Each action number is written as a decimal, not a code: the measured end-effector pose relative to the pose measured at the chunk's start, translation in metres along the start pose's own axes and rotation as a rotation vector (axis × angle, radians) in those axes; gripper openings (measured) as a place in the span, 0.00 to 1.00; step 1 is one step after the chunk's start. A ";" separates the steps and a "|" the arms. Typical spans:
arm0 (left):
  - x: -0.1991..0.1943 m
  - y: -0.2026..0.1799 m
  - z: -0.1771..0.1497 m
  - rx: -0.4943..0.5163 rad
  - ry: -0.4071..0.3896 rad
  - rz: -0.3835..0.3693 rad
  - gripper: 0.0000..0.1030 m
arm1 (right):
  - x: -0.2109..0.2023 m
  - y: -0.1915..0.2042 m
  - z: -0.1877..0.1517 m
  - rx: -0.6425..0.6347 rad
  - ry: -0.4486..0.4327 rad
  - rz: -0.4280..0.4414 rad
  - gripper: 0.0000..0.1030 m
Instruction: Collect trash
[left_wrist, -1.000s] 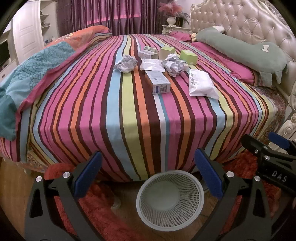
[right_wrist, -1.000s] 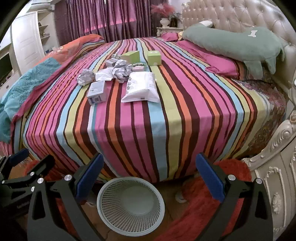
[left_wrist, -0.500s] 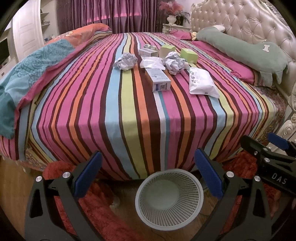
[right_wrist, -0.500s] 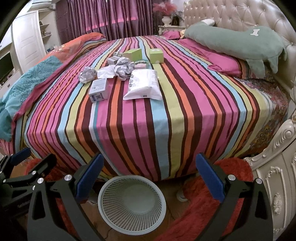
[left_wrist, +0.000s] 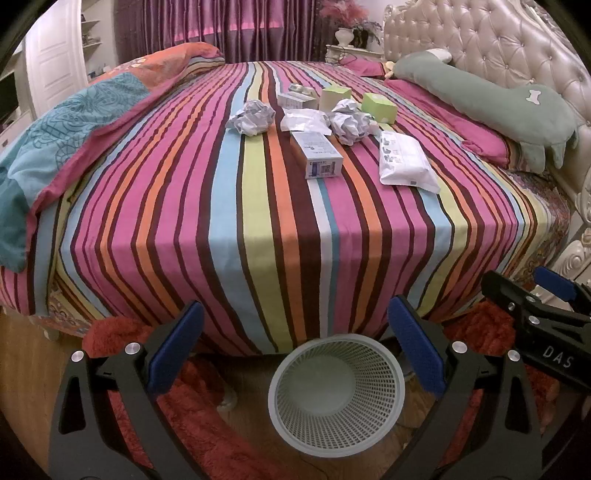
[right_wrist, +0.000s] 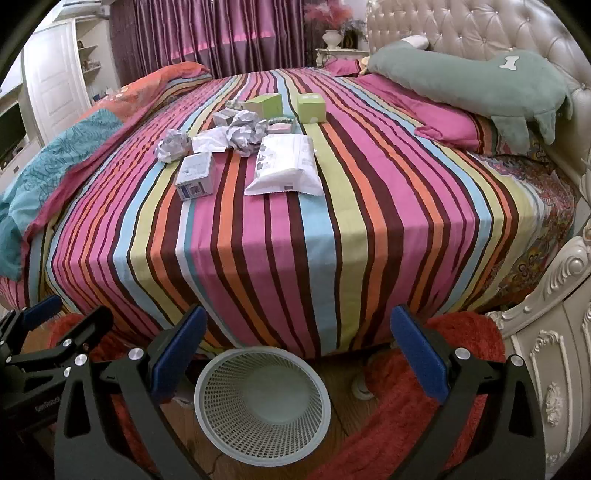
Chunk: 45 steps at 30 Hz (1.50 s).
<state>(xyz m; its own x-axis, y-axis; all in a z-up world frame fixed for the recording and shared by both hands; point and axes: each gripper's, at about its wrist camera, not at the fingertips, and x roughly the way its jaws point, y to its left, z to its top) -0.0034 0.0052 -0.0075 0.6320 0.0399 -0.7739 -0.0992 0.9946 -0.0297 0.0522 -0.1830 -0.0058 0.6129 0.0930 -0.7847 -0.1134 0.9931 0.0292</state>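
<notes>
Trash lies in a cluster on the striped bed (left_wrist: 258, 206): crumpled paper balls (left_wrist: 253, 117) (right_wrist: 173, 146), a white carton (left_wrist: 318, 153) (right_wrist: 195, 174), a white plastic pouch (left_wrist: 404, 162) (right_wrist: 286, 168) and two green boxes (left_wrist: 378, 107) (right_wrist: 311, 107). An empty white mesh basket (left_wrist: 336, 393) (right_wrist: 262, 402) stands on the floor at the bed's foot. My left gripper (left_wrist: 295, 339) is open and empty above the basket, well short of the trash. My right gripper (right_wrist: 299, 339) is open and empty too, beside the left one (right_wrist: 40, 339).
A green plush pillow (left_wrist: 480, 96) lies along the tufted headboard (left_wrist: 517, 48) on the right. A teal and orange quilt (left_wrist: 55, 136) is bunched on the bed's left side. Red shaggy rug (right_wrist: 436, 413) covers the floor around the basket. An ornate white bed frame (right_wrist: 554, 332) stands at right.
Both grippers have crept forward and slightly up, so the bed and trash look a little nearer. Both stay open; nothing has been picked up.
</notes>
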 end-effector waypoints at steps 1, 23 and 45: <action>0.000 0.000 0.000 -0.001 0.000 0.000 0.94 | 0.000 0.000 0.000 0.000 0.001 0.000 0.93; 0.014 0.012 -0.001 -0.071 0.039 -0.029 0.94 | 0.002 0.001 0.006 -0.013 -0.029 0.015 0.93; 0.059 0.025 0.035 -0.146 0.091 -0.041 0.94 | 0.044 0.000 0.035 -0.009 -0.001 0.055 0.93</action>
<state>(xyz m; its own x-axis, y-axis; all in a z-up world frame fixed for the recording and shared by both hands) 0.0584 0.0356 -0.0312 0.5667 -0.0159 -0.8238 -0.1896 0.9705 -0.1491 0.1064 -0.1760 -0.0188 0.6061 0.1477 -0.7815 -0.1540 0.9858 0.0669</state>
